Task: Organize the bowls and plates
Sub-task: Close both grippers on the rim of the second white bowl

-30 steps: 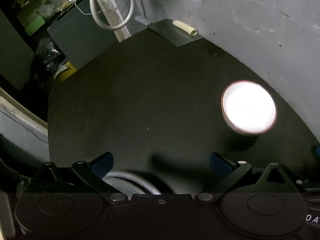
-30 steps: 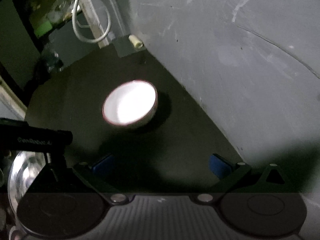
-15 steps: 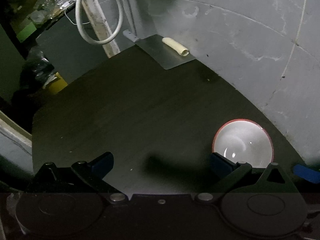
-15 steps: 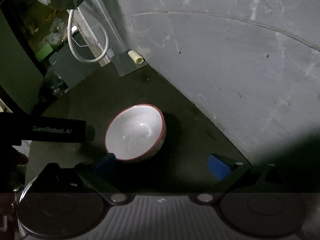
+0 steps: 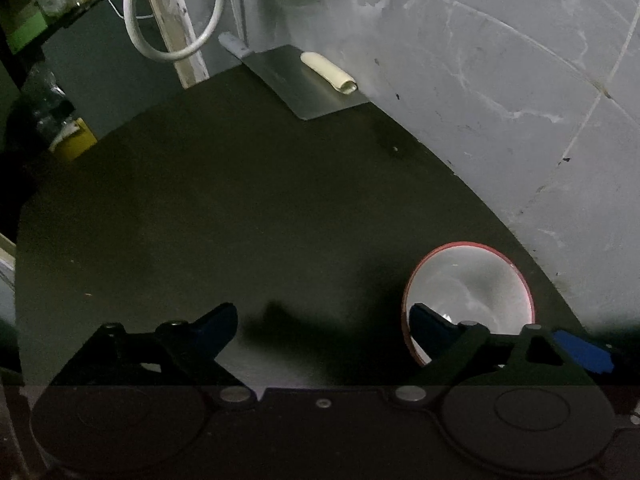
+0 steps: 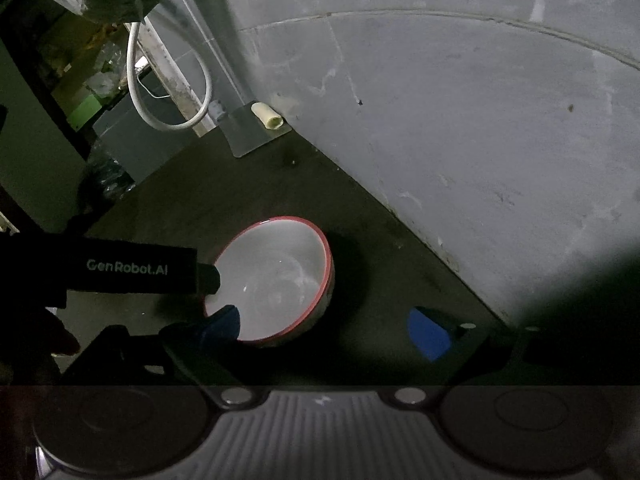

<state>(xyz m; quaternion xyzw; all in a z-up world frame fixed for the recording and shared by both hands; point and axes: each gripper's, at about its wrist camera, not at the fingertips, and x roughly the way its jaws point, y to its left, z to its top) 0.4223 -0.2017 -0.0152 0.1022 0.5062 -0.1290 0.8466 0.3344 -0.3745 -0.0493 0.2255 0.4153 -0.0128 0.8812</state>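
Note:
A white bowl with a red rim stands upright on the dark countertop close to the grey wall. My left gripper is at the bowl's left side, jaws closing. Its right finger lies over the near-left rim and only countertop lies between the pads. In the right wrist view its black body reaches the bowl's left rim. My right gripper is also closing. Its left finger is over the bowl's inside and its right finger outside, so the bowl's right wall is between them, not pressed.
A metal sheet with a cream tube lies at the far corner. A white cable loop hangs beside a post. The grey wall runs along the right. Clutter and a yellow item sit beyond the counter's left edge.
Both grippers have moved down and in toward the bowl, which now sits lower and larger in both views. The left gripper's body has come up to the bowl's rim. Both jaws have narrowed slightly.

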